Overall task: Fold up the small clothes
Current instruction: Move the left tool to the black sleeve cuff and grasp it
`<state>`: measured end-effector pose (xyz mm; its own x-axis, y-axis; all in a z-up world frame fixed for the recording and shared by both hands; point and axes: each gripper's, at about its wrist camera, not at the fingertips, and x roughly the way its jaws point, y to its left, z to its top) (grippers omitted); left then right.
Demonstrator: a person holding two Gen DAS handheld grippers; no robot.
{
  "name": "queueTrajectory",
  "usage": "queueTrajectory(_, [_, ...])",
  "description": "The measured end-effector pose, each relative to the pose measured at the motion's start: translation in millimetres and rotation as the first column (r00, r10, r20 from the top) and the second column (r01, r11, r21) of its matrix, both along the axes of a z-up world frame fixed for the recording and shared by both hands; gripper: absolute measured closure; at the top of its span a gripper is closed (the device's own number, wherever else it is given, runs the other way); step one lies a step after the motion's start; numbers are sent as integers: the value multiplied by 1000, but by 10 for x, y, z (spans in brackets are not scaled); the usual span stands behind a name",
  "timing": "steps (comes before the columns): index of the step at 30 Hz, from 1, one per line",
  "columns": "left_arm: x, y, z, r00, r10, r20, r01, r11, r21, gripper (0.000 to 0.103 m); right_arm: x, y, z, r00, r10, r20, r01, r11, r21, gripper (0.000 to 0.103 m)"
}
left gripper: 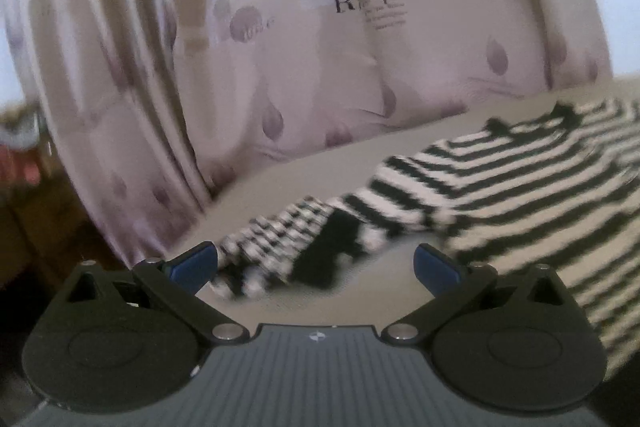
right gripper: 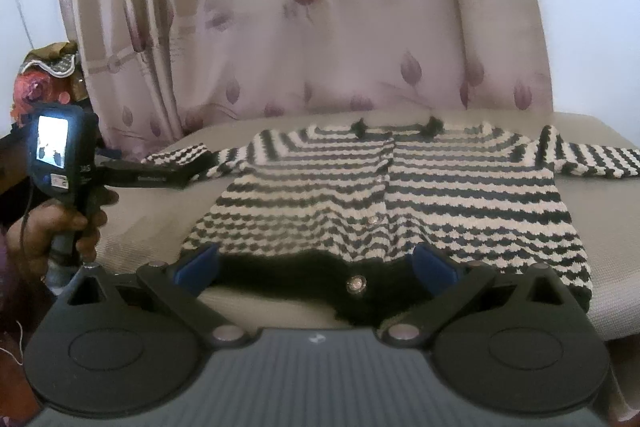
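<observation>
**Striped cardigan lies flat, both grippers empty**

We see a small black-and-white striped cardigan spread flat, front up, on a beige cushion, with a pale floral curtain hanging behind it. Its sleeves reach out to either side and a black band runs along its hem.

Our right gripper sits at the near edge of the hem. Its blue fingers stand wide apart, one on each side of the band and its round button, gripping nothing.

Our left gripper is over by the left sleeve. Its fingers are also wide, with the checked cuff lying between them, and we cannot tell whether they touch it. This view is blurred. In the right view, a hand holds that gripper's handle beside the sleeve.
</observation>
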<state>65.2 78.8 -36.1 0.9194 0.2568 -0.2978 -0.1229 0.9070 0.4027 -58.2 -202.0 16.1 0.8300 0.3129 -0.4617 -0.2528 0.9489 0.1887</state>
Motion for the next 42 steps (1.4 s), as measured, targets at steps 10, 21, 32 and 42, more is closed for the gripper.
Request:
queueTrajectory(10, [498,517,-308,998,37,-47,-22,960,280,7,187,-105,-211,995,-41,-94,44,999,30,0])
queueTrajectory(21, [821,699,-604,998,-20,-67,60,741,668,18,334,-58,-347,986,-41,-163,47,998,31,0])
queueTrajectory(32, [1284,1119,-199,977,148,-153,-106,962,253,84,392,-39,-337,982,-53,-183,59,998,31,0])
queueTrajectory(42, [806,2400,-11,815,458,-354,-579,665,-472,63,418,-42,-366,981,-45,-191,54,998,39,0])
